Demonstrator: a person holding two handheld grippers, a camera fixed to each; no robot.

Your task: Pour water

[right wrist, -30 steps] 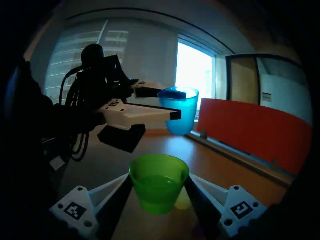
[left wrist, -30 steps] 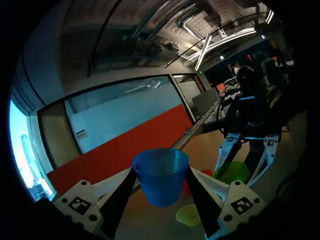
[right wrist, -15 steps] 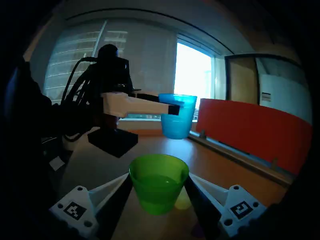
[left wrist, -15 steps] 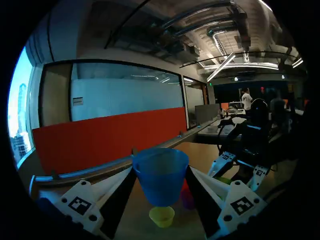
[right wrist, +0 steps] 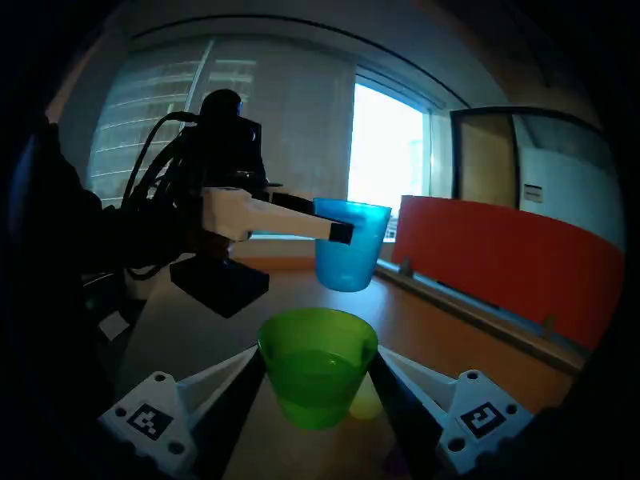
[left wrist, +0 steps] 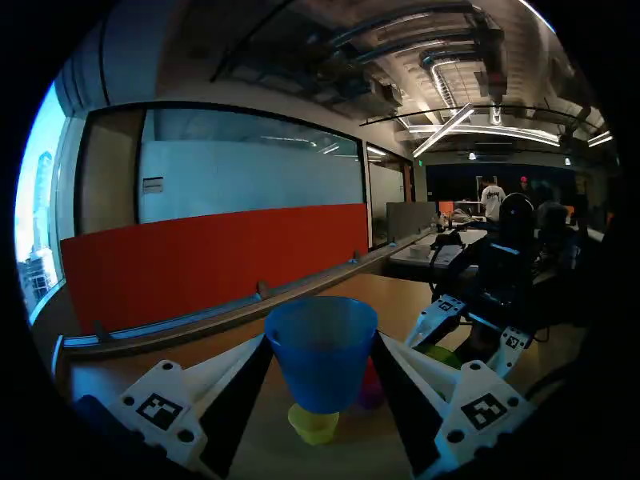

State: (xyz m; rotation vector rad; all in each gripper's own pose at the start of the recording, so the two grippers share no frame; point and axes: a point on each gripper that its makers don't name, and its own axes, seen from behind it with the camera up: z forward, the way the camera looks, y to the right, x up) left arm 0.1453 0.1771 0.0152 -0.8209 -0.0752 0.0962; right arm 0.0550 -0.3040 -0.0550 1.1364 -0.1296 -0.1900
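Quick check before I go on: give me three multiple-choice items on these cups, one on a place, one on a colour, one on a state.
1. The yellow cup sits: A on the table; B on a chair; C on the floor.
2. The left gripper holds a cup that is: A red; B blue; C yellow.
3. The green cup in the right gripper is: A upside down; B lying sideways; C upright.

1 A: it stands on the wood below the blue cup.
2 B: blue plastic sits between its fingers.
3 C: its rim is level, mouth up.
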